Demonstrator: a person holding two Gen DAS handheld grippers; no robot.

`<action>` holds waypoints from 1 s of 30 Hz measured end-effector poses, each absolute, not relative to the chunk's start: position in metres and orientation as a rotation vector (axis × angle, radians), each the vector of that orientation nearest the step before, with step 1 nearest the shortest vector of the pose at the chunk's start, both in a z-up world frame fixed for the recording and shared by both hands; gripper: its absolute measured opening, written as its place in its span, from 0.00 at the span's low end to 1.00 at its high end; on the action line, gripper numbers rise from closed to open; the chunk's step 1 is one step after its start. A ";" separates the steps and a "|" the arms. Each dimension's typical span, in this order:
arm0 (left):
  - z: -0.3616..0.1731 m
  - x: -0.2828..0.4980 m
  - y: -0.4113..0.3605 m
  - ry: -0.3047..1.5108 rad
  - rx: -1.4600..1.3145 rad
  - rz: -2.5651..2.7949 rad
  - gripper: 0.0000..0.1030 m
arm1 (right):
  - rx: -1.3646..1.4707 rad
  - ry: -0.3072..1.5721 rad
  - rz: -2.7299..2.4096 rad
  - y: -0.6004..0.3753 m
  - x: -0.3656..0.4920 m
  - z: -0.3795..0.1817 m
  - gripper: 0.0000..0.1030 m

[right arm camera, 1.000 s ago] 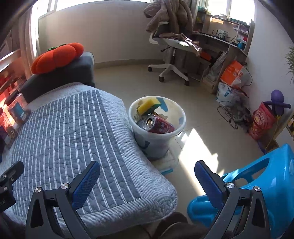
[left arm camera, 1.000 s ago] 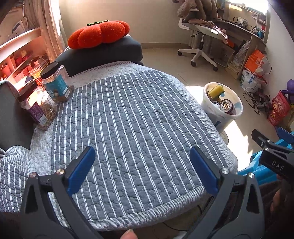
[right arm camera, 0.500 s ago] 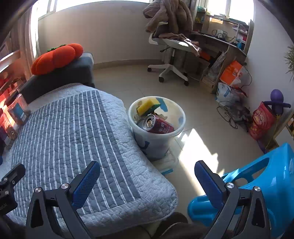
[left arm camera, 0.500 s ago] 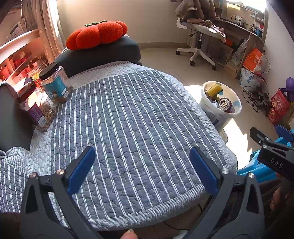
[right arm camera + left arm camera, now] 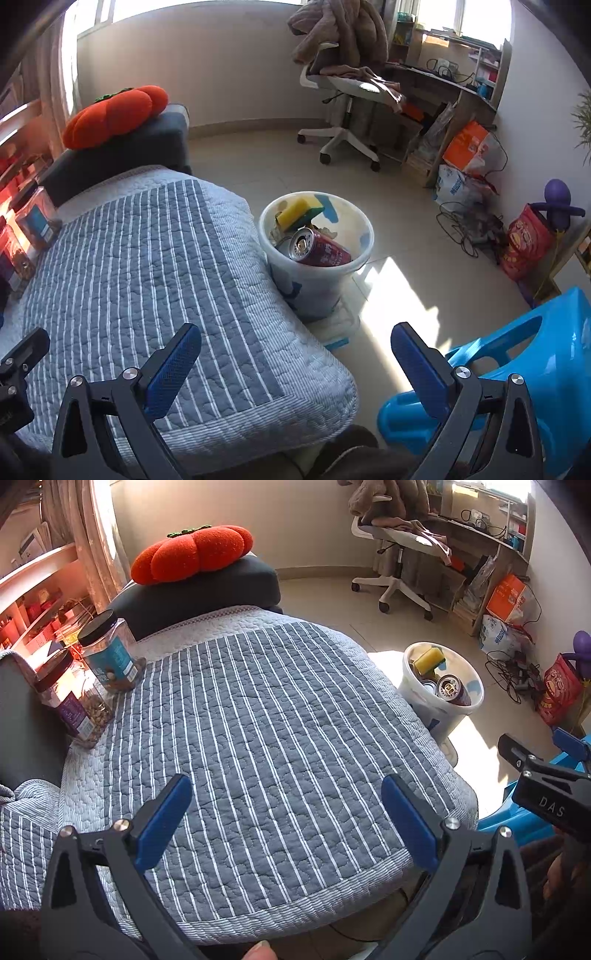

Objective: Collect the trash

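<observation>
Since a second ago our left gripper (image 5: 286, 812) has drawn back a little over the striped quilt (image 5: 258, 720), so the white bucket (image 5: 417, 686) sits slightly smaller and further right in its view, while our right gripper (image 5: 295, 354) has barely shifted. We hold both tools with their blue pads spread wide and nothing between them. From the left wrist we see the quilt bare of litter, with two dark-lidded jars, the teal-labelled jar (image 5: 110, 653) and the purple-labelled jar (image 5: 72, 701), standing near each other at its far left edge, and an orange pumpkin cushion (image 5: 192, 554) resting on a dark grey cushion (image 5: 199, 590) beyond. From the right wrist we see the bucket (image 5: 317, 284) standing on the tiled floor, just beside the quilt's edge (image 5: 258, 258). The collected trash lies inside it: a red can (image 5: 321, 249) on its side with its top facing us, and a yellow and green sponge (image 5: 299, 210) propped behind the can against the bucket's far wall. A blue plastic stool (image 5: 517, 369) sits at the lower right, under our right pad, and a white office chair (image 5: 343, 103) draped with clothes stands well apart by the desk. Sunlight falls on the floor beside the bucket.
</observation>
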State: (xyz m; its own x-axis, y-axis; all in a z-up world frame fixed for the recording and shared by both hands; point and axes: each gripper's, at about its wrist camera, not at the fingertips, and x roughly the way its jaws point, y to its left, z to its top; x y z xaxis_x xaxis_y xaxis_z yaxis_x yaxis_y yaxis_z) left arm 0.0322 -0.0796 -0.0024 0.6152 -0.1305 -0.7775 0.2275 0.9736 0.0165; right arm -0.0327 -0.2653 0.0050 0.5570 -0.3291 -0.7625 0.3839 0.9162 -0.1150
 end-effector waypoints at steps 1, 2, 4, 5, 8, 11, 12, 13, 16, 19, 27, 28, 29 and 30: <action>-0.002 0.032 -0.080 0.884 0.118 -0.207 0.99 | 0.067 0.885 -0.421 -0.265 -0.033 0.005 1.00; -0.003 0.032 -0.080 0.884 0.119 -0.207 0.99 | 0.067 0.885 -0.421 -0.265 -0.033 0.005 1.00; -0.002 0.032 -0.080 0.882 0.121 -0.208 0.99 | 0.067 0.885 -0.421 -0.265 -0.033 0.005 1.00; -0.002 0.032 -0.081 0.880 0.124 -0.207 0.99 | 0.067 0.885 -0.421 -0.265 -0.033 0.004 1.00; -0.001 0.031 -0.082 0.873 0.129 -0.209 0.99 | 0.067 0.885 -0.420 -0.265 -0.033 0.004 1.00; -0.001 0.030 -0.083 0.869 0.135 -0.210 0.99 | 0.066 0.886 -0.420 -0.265 -0.033 0.004 1.00; -0.001 0.030 -0.083 0.868 0.135 -0.210 0.99 | 0.066 0.886 -0.421 -0.265 -0.033 0.005 1.00; -0.001 0.030 -0.083 0.868 0.134 -0.210 0.99 | 0.065 0.886 -0.420 -0.264 -0.033 0.004 1.00; -0.001 0.030 -0.083 0.870 0.135 -0.211 0.99 | 0.065 0.886 -0.420 -0.264 -0.033 0.004 1.00; -0.001 0.030 -0.083 0.870 0.137 -0.210 0.99 | 0.063 0.886 -0.420 -0.264 -0.033 0.003 1.00; 0.000 0.030 -0.082 0.871 0.128 -0.194 0.99 | 0.061 0.879 -0.414 -0.264 -0.035 0.004 1.00; 0.000 0.030 -0.082 0.870 0.129 -0.191 0.99 | 0.061 0.879 -0.413 -0.264 -0.036 0.004 1.00; 0.000 0.030 -0.082 0.870 0.129 -0.188 0.99 | 0.062 0.880 -0.413 -0.265 -0.036 0.004 1.00; 0.000 0.030 -0.082 0.872 0.127 -0.187 0.99 | 0.062 0.880 -0.413 -0.265 -0.036 0.004 1.00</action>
